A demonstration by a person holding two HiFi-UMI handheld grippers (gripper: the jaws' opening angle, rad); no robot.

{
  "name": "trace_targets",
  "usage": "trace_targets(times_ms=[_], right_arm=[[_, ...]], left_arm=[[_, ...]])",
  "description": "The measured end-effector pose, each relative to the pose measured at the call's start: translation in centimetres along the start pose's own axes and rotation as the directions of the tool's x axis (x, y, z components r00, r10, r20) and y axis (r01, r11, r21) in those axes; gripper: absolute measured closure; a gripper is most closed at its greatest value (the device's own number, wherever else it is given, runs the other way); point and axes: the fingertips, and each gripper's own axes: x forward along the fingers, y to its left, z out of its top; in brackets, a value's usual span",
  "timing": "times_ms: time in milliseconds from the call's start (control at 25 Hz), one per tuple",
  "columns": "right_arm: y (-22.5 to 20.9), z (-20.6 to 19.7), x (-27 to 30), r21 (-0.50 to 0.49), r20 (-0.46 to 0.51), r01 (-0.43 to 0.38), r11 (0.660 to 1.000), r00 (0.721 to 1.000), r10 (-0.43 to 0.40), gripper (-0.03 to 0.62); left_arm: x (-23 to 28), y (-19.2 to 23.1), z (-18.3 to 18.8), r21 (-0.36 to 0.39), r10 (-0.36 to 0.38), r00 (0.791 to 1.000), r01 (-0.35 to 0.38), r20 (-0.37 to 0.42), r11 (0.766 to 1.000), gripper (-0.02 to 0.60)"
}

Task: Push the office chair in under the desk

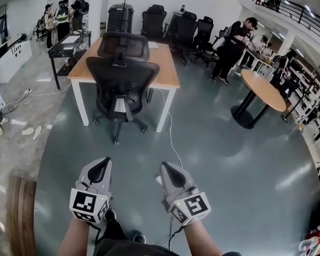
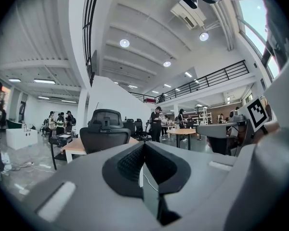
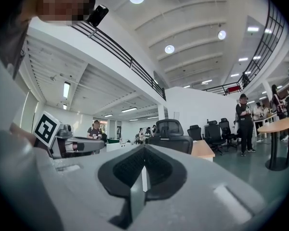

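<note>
A black mesh office chair (image 1: 121,76) stands on the grey floor, its back toward me, pulled out from the near side of a wooden desk (image 1: 168,71) with white legs. My left gripper (image 1: 101,169) and right gripper (image 1: 168,170) hang side by side low in the head view, well short of the chair, both shut and empty. In the left gripper view the chair (image 2: 106,129) shows ahead over the shut left gripper (image 2: 143,146). In the right gripper view the chair (image 3: 171,136) rises beyond the shut right gripper (image 3: 144,148).
A round wooden table (image 1: 262,89) stands to the right. Several black chairs (image 1: 188,31) line the back wall. A black trolley (image 1: 68,47) sits left of the desk. A white cable (image 1: 170,132) runs across the floor. People stand at back left and right.
</note>
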Motion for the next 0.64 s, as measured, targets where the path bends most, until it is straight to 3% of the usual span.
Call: trace_targets(times_ms=[640], right_arm=[[1.1,-0.7,-5.8,-0.007,0.002,-0.016,1.000,1.000,0.016,0.603]], left_arm=[[-3.4,-5.1,-0.4,0.029,-0.009,1.000,0.008,0.013,1.000,0.563]])
